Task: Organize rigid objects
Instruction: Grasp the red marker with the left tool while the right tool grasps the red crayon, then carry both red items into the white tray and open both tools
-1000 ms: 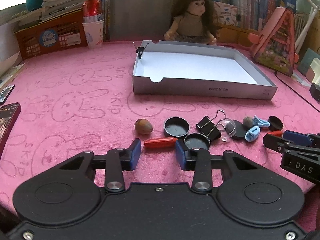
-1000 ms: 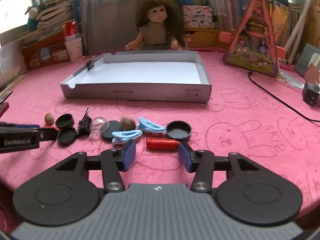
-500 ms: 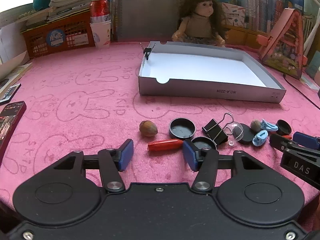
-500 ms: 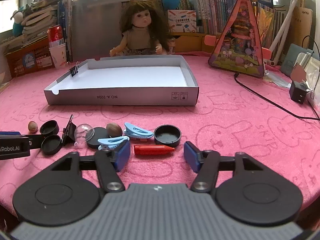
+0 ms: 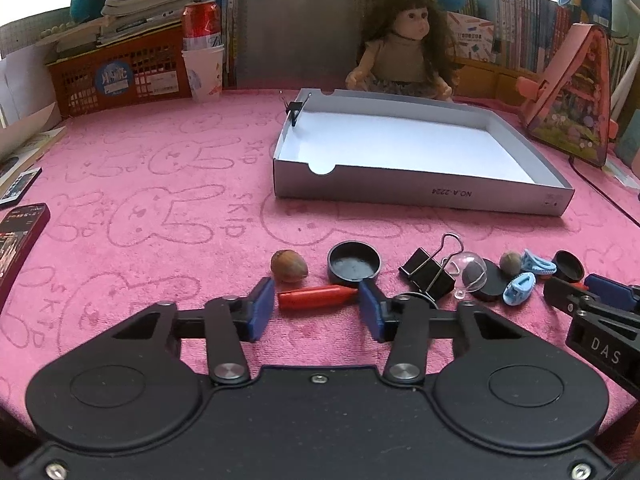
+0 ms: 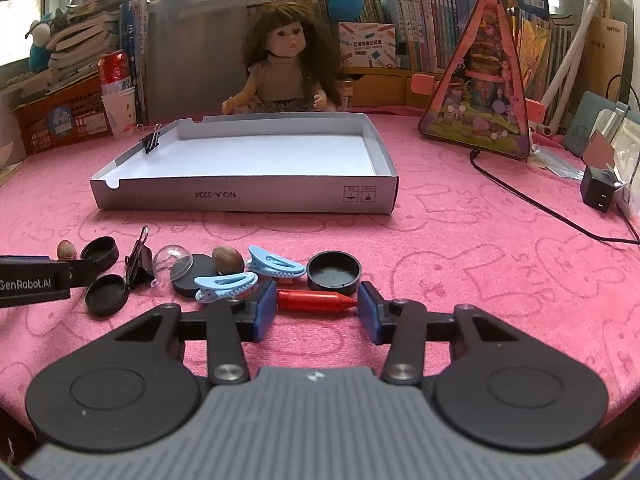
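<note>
Red crayon (image 5: pixel 316 297) lies crosswise between our left gripper (image 5: pixel 316 309) pads, which have just been narrowing and now touch both ends. At three o'clock, our right gripper (image 6: pixel 317 307), also narrowing, brackets another red crayon (image 6: pixel 316 300); contact unclear.

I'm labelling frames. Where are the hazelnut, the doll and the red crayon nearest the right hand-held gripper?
hazelnut (image 5: pixel 289 265), left wrist view, middle of its shell
doll (image 6: pixel 285 65), right wrist view, chest
red crayon (image 6: pixel 316 300), right wrist view, mid-body
</note>
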